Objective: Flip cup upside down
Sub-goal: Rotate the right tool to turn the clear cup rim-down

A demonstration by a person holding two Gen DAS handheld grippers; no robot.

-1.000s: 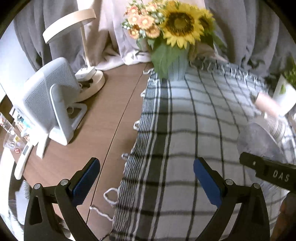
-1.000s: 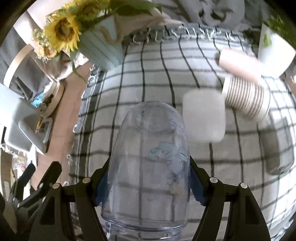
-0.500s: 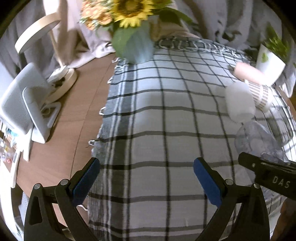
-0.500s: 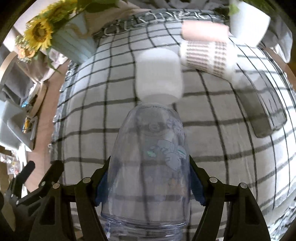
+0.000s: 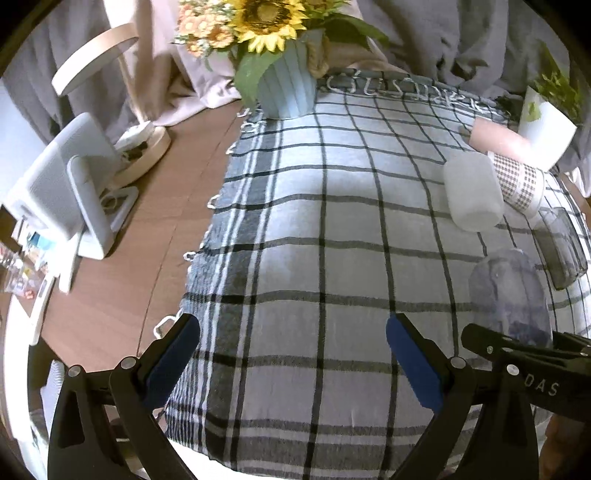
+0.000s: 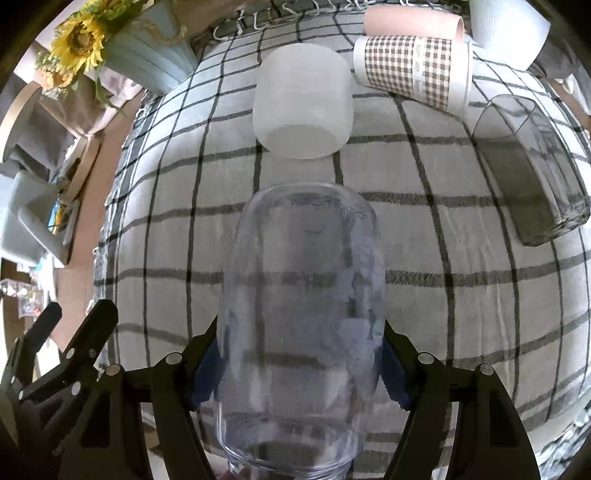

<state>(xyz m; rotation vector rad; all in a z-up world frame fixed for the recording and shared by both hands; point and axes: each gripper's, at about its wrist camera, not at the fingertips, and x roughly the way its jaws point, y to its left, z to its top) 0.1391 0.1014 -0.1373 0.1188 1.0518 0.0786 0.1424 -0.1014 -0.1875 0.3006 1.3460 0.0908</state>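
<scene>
Left gripper [image 5: 291, 354] agape — right gripper [image 6: 299, 363] clamped

Upper centre: a sunflower bouquet [image 5: 258, 18] in a ribbed pale-blue vase [image 5: 286, 88] on a checked cloth [image 5: 317, 221]. Right: a frosted cup [image 5: 471, 192], gingham paper cup [image 5: 517, 182] and pink cup [image 5: 496, 138] on their sides. Left, on wood: a white fan [image 5: 62, 184] and a lamp [image 5: 122, 92].

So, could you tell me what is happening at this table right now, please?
A person is working with two handheld tongs over a checked tablecloth. The right tongs are shut on a clear plastic cup, holding it above the cloth with its closed base pointing away from the camera. The left tongs are open and hold nothing. Further back lie a frosted white cup, a gingham paper cup, a pink cup and a clear square glass, all on their sides.
</scene>
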